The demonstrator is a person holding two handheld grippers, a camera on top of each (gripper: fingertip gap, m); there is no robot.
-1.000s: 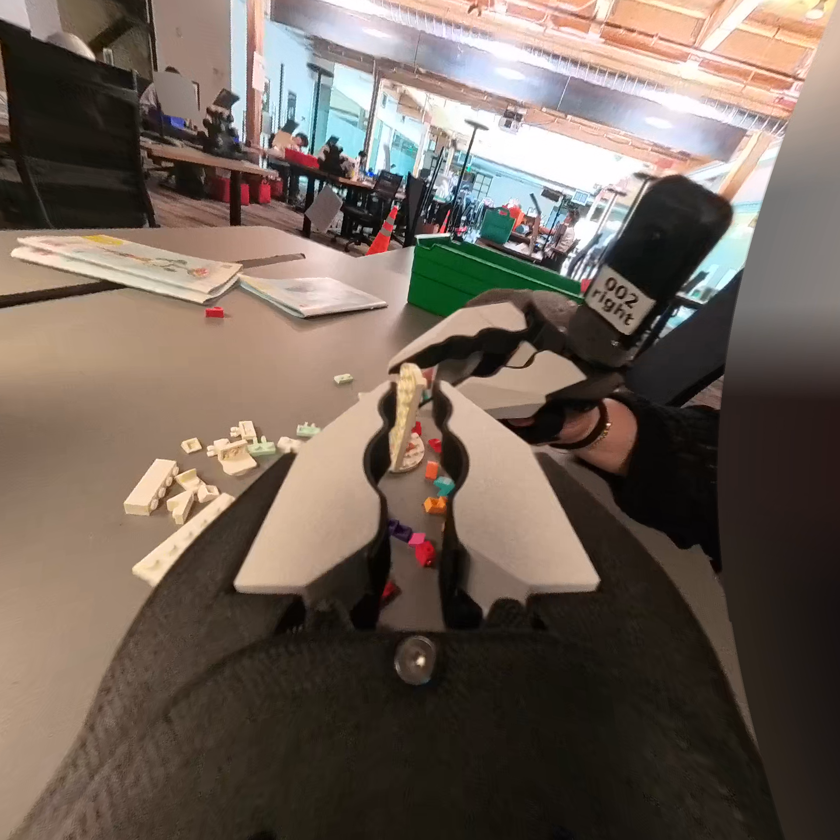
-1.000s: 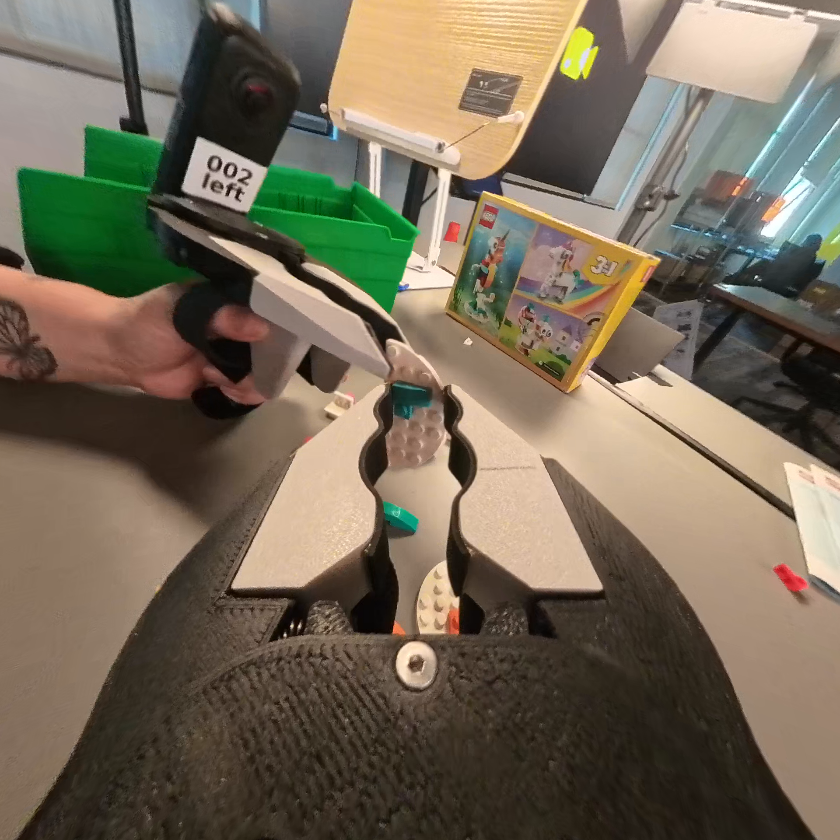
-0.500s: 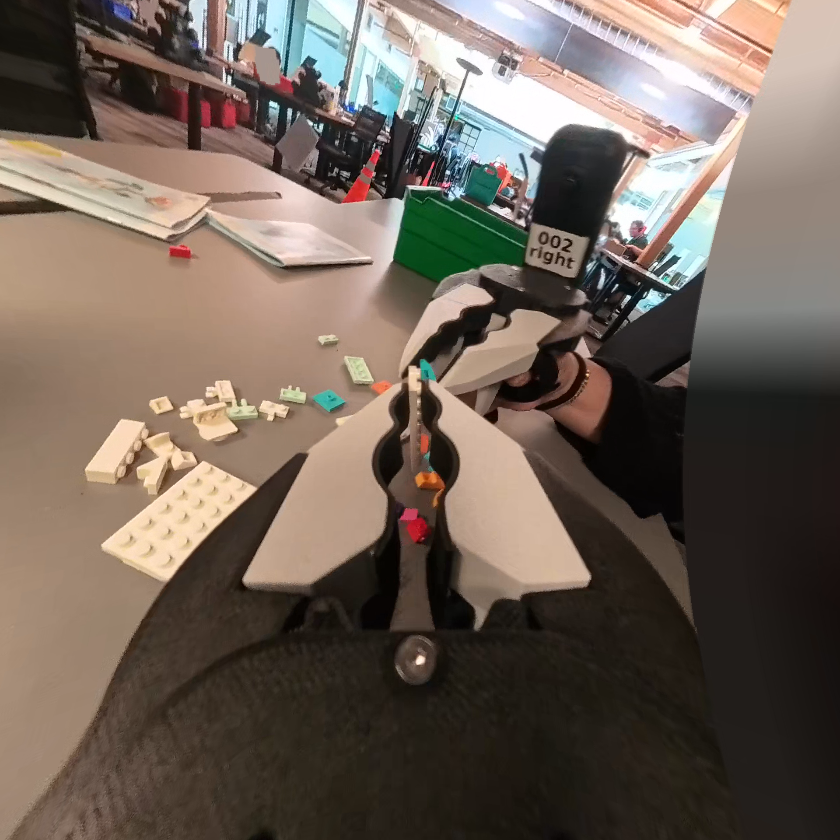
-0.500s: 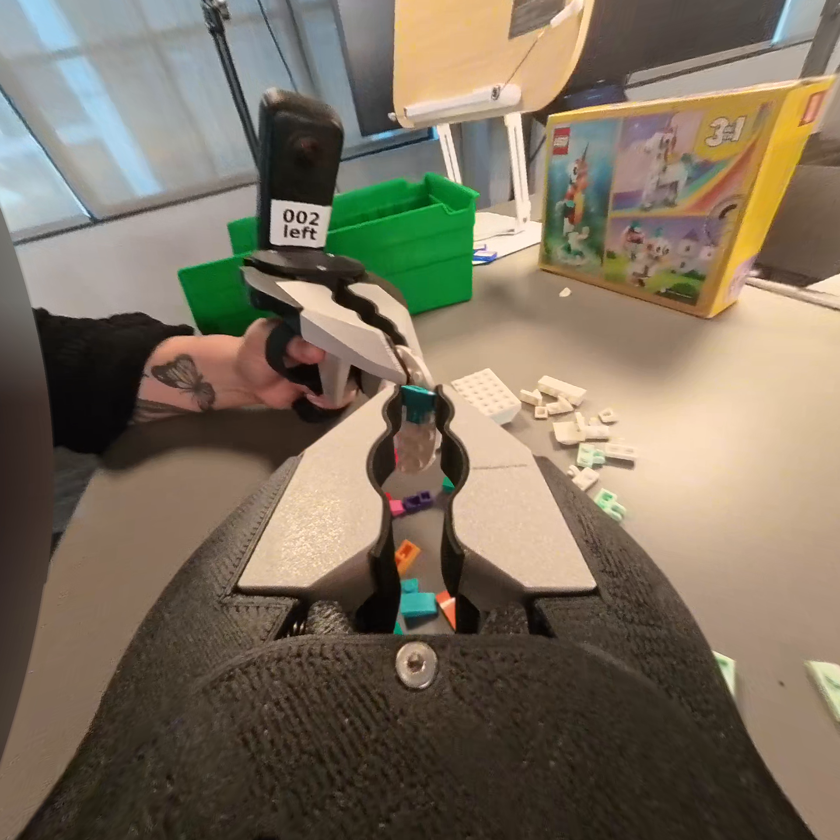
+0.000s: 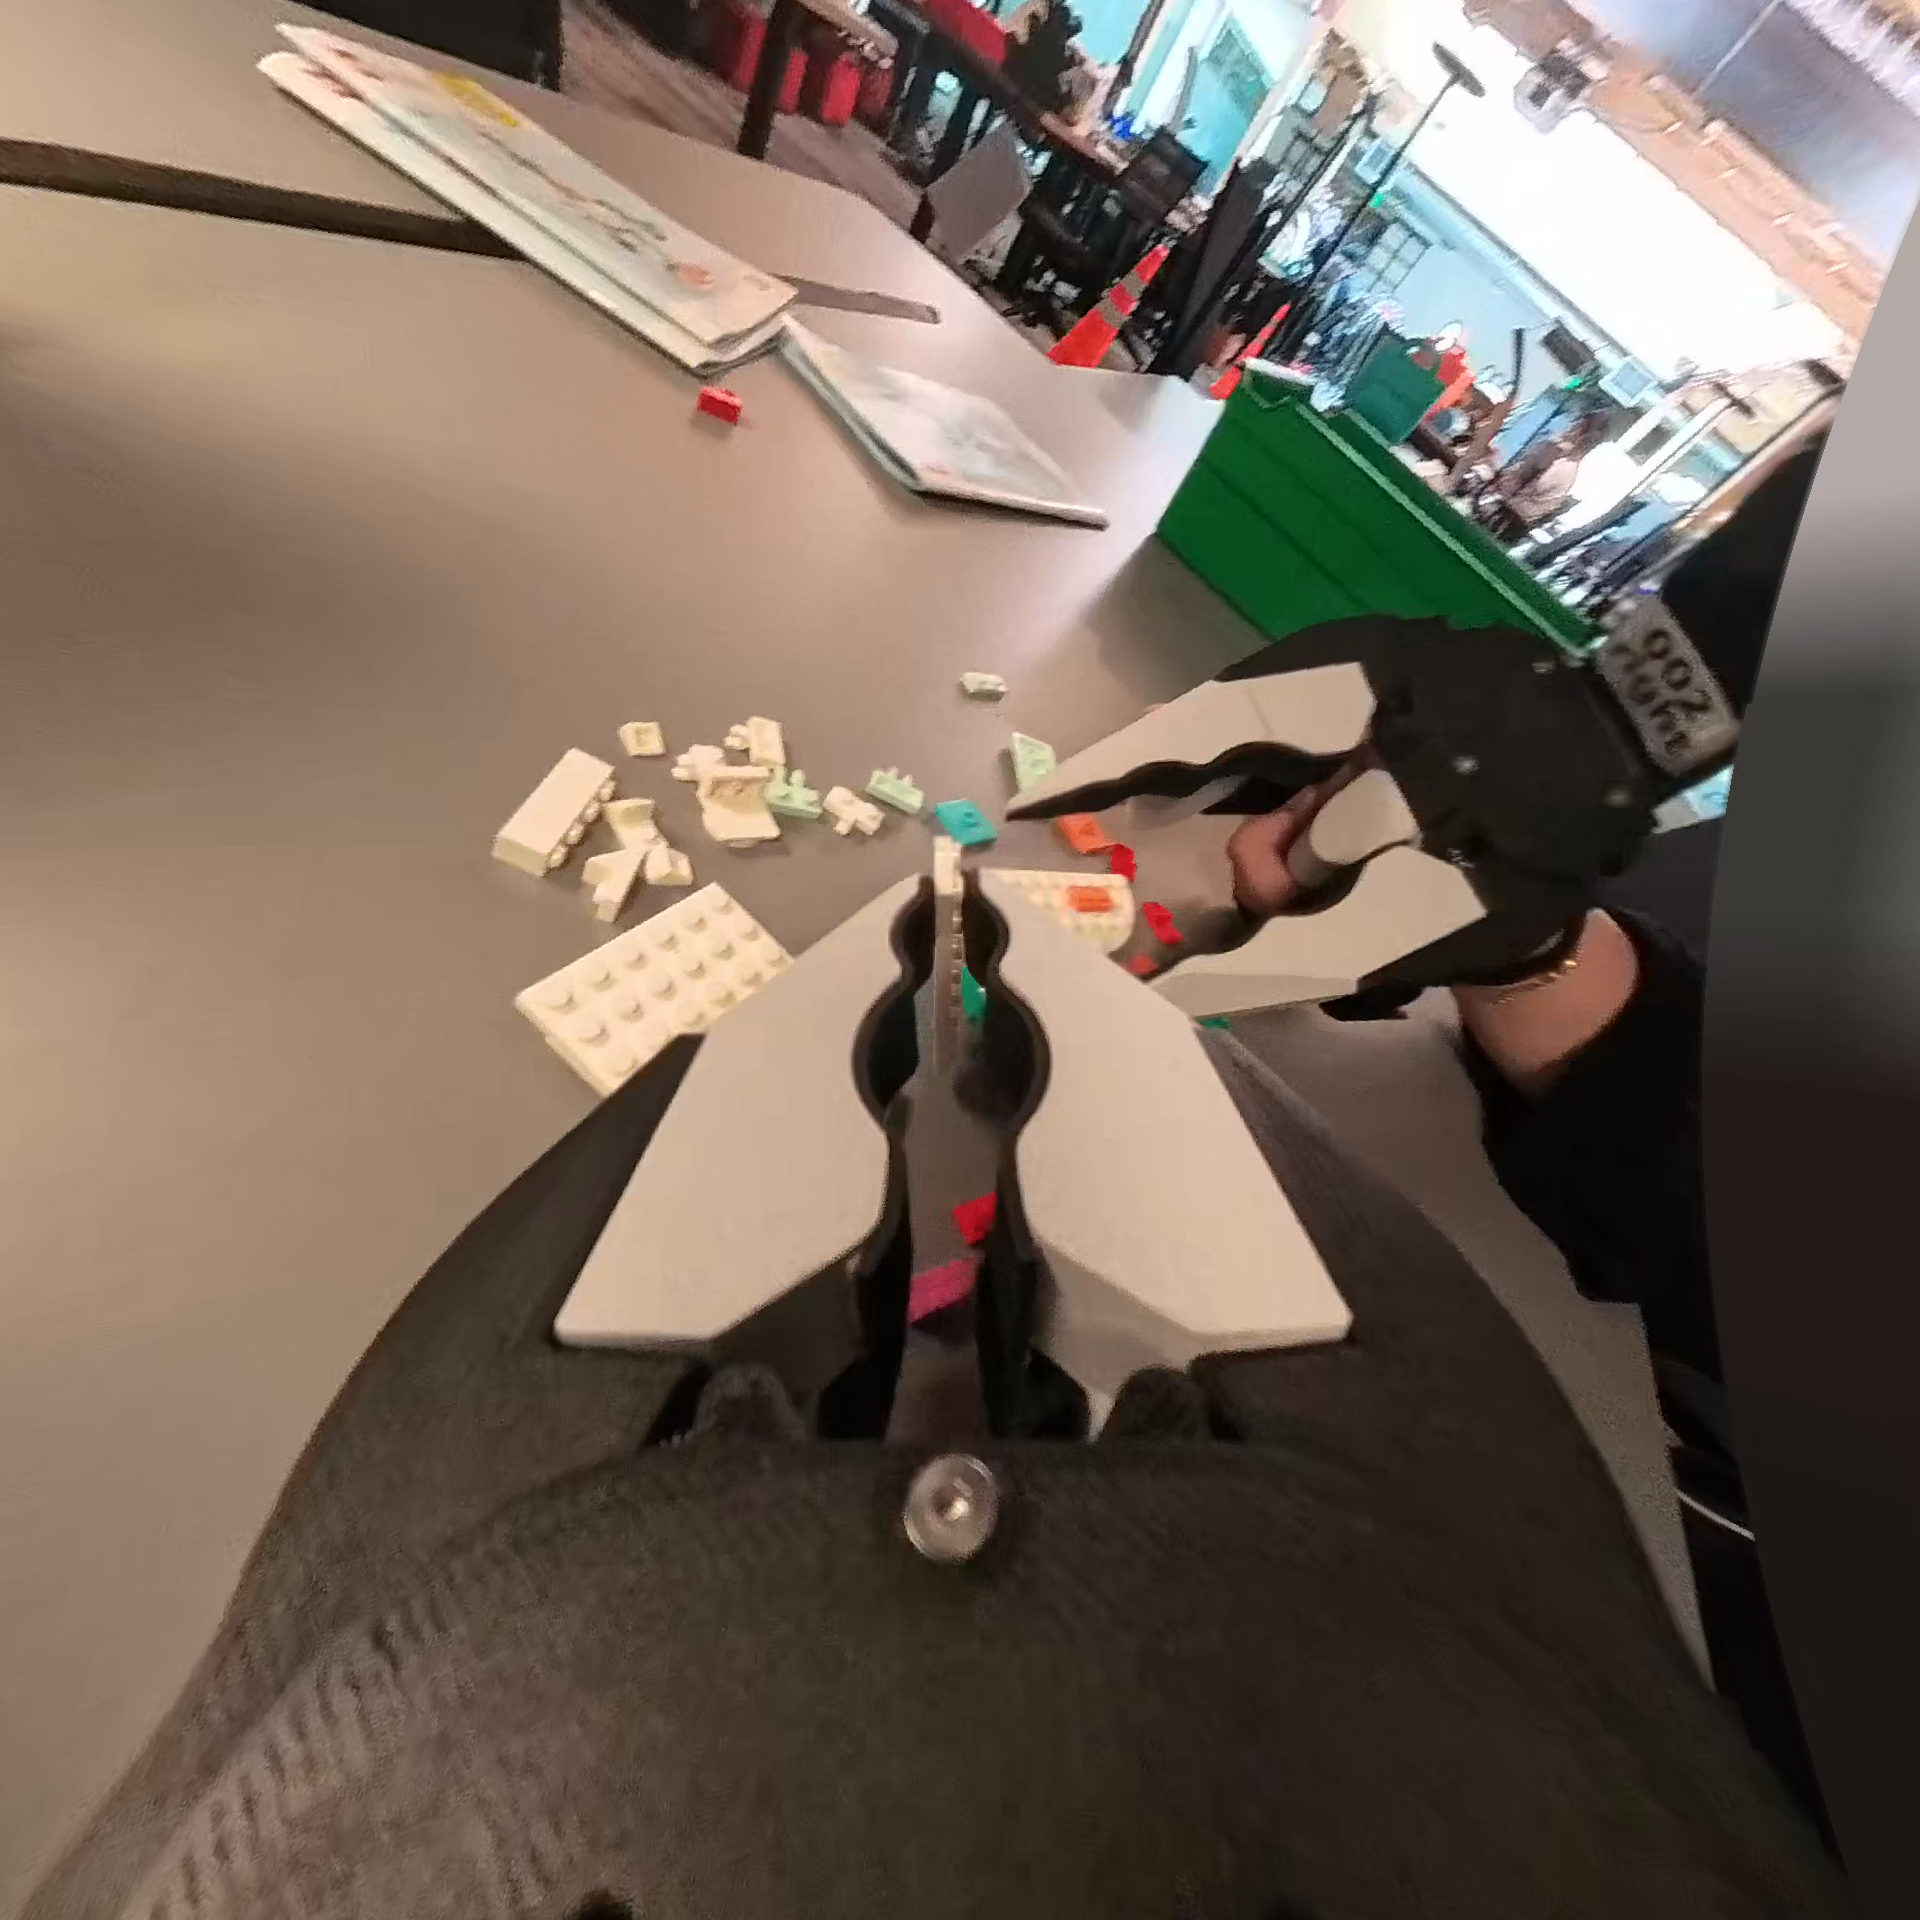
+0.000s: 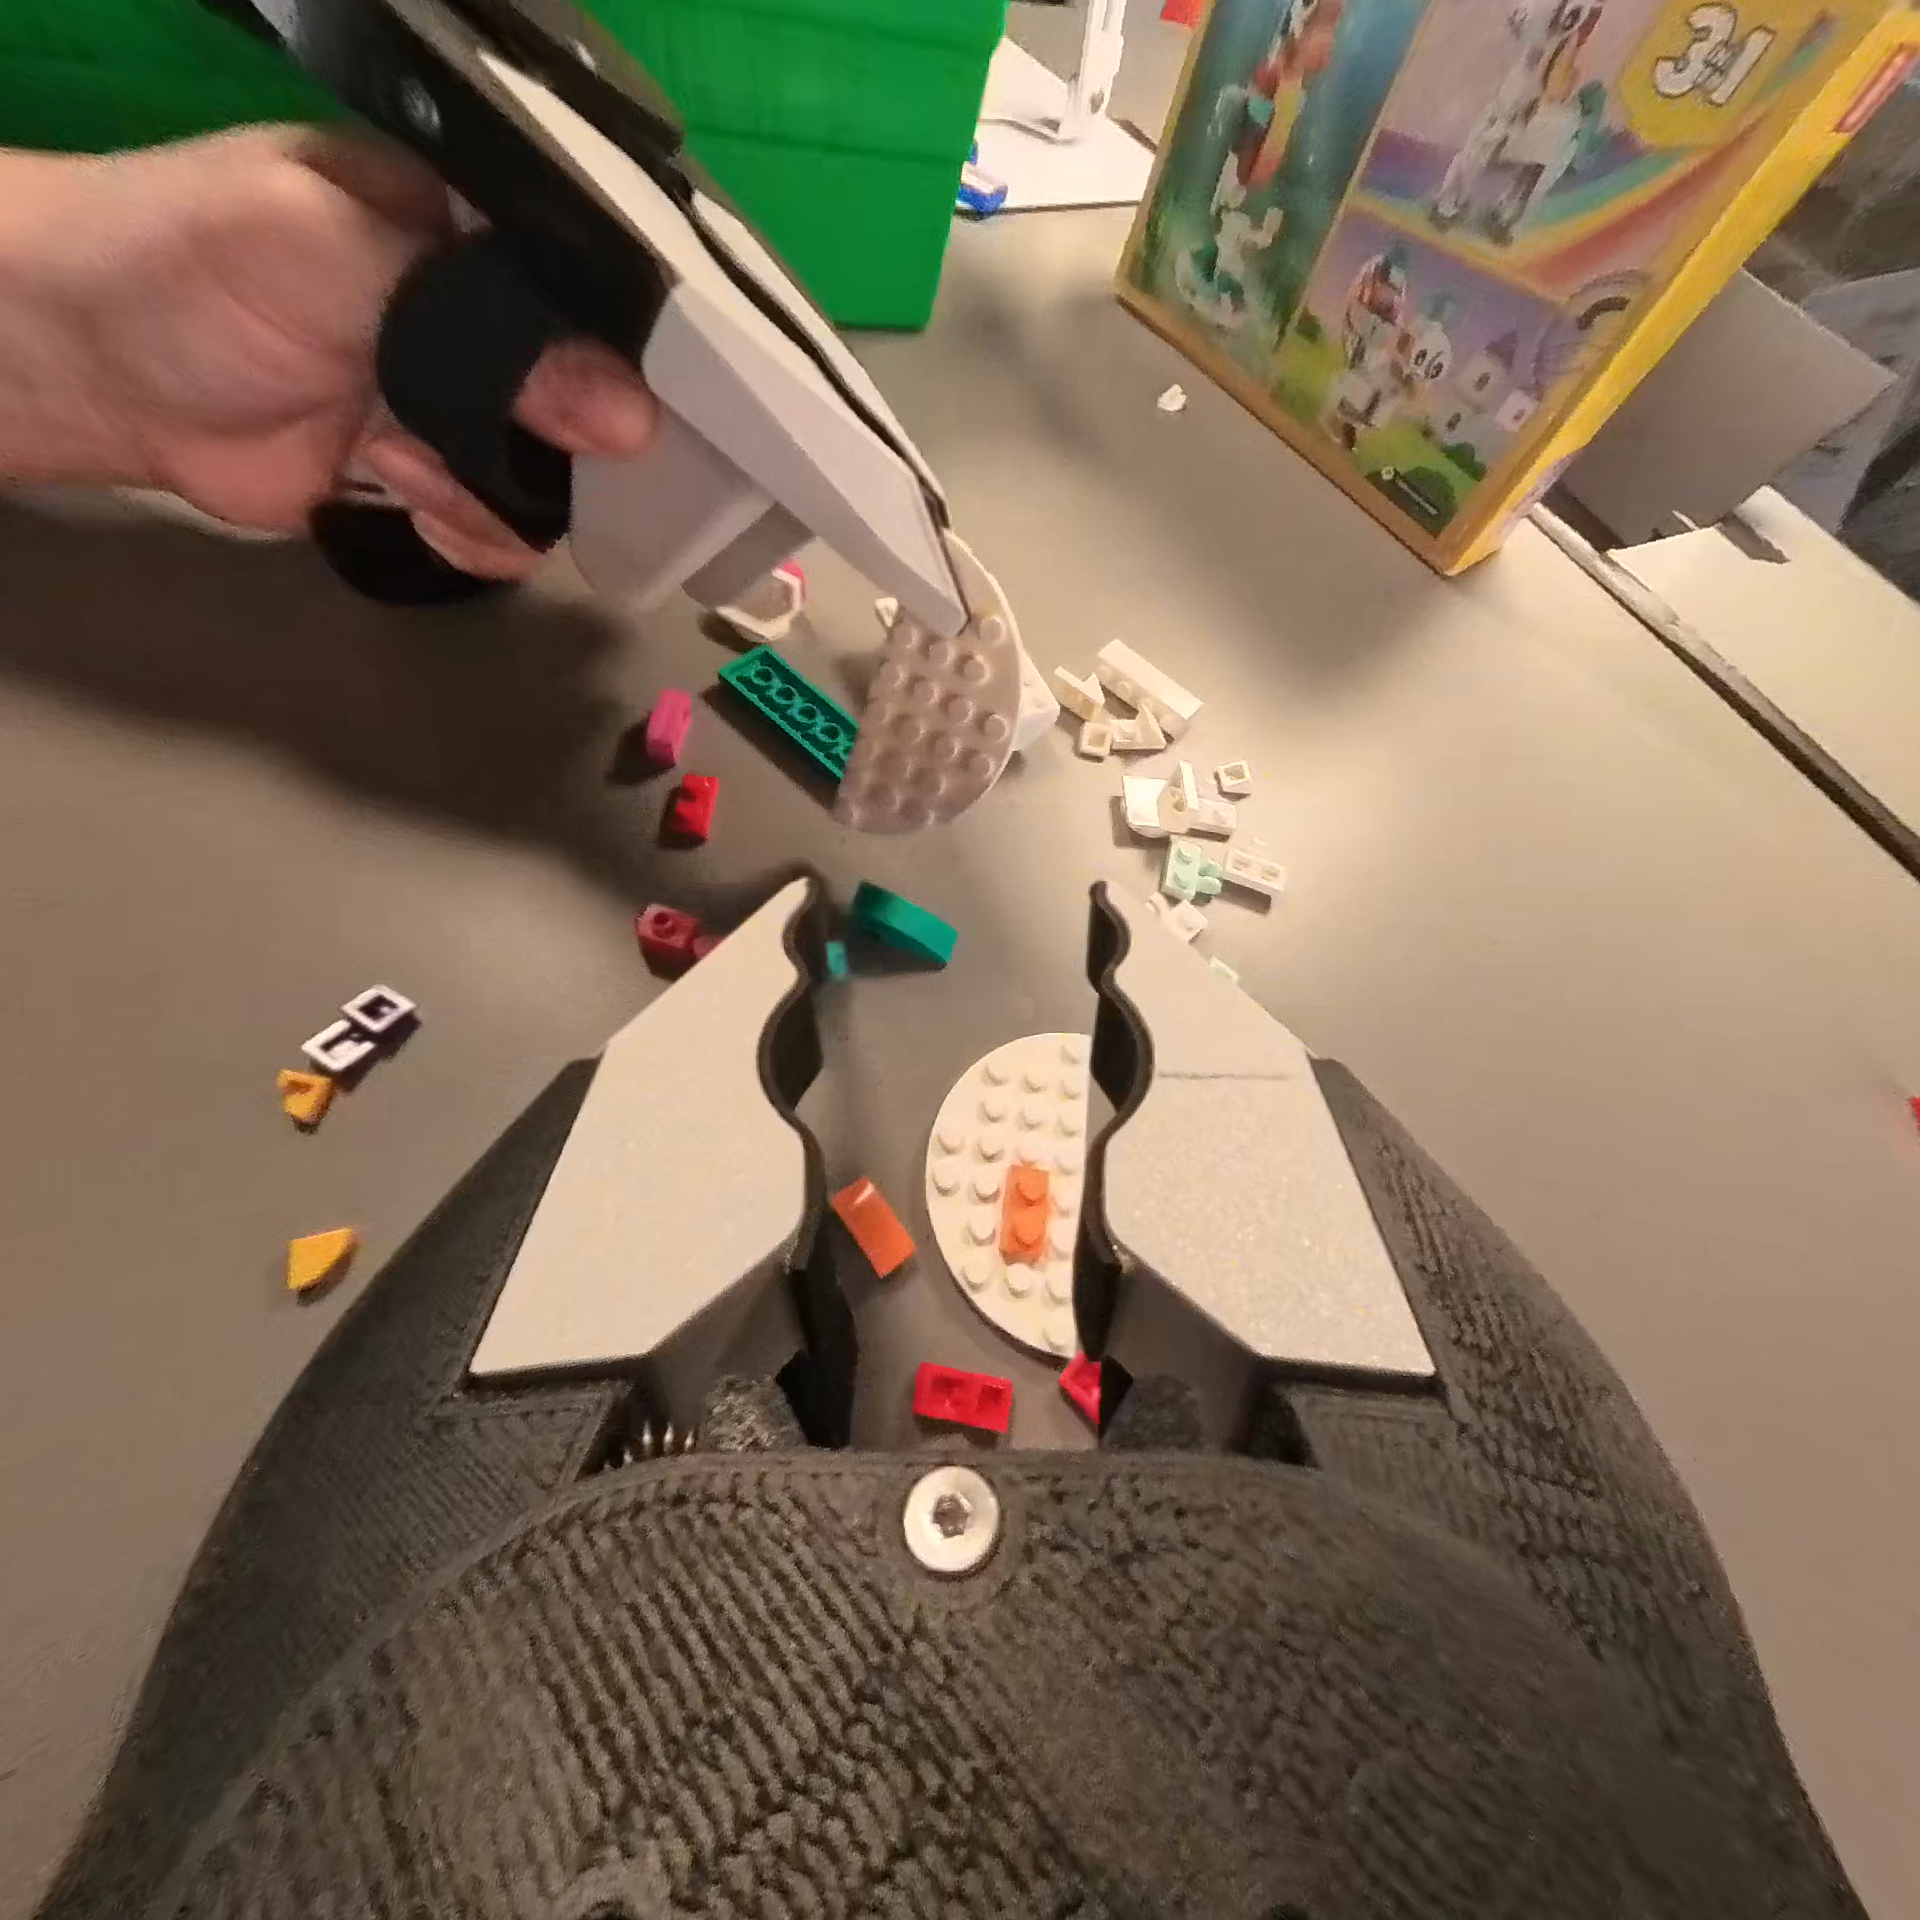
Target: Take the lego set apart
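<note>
My left gripper point(image 5: 945, 883) is shut on a white round studded plate point(image 5: 948, 935), seen edge-on between its fingers. In the right wrist view the same plate point(image 6: 930, 727) hangs tilted from the left gripper point(image 6: 945, 613) just above the table. My right gripper point(image 6: 951, 899) is open and empty, low over the table. It also shows in the left wrist view point(image 5: 1081, 899). A teal curved piece point(image 6: 902, 925) lies on the table by its left fingertip. A white half-round plate point(image 6: 997, 1122) with an orange piece point(image 6: 1023, 1210) on it lies between the right fingers.
Loose bricks are scattered: a teal long plate point(image 6: 790, 712), red, pink, orange and purple bits, white pieces point(image 6: 1132, 707), and a white studded plate point(image 5: 655, 982). The yellow set box point(image 6: 1455, 239) stands far right, a green bin point(image 6: 790, 135) behind, booklets point(image 5: 540, 177) far left. Some 5 cm of space lies between my two pairs of fingers.
My right gripper has opened and pulled away from the round plate. The teal piece it pinched now lies on the table. Both grippers have dropped lower over the table.
</note>
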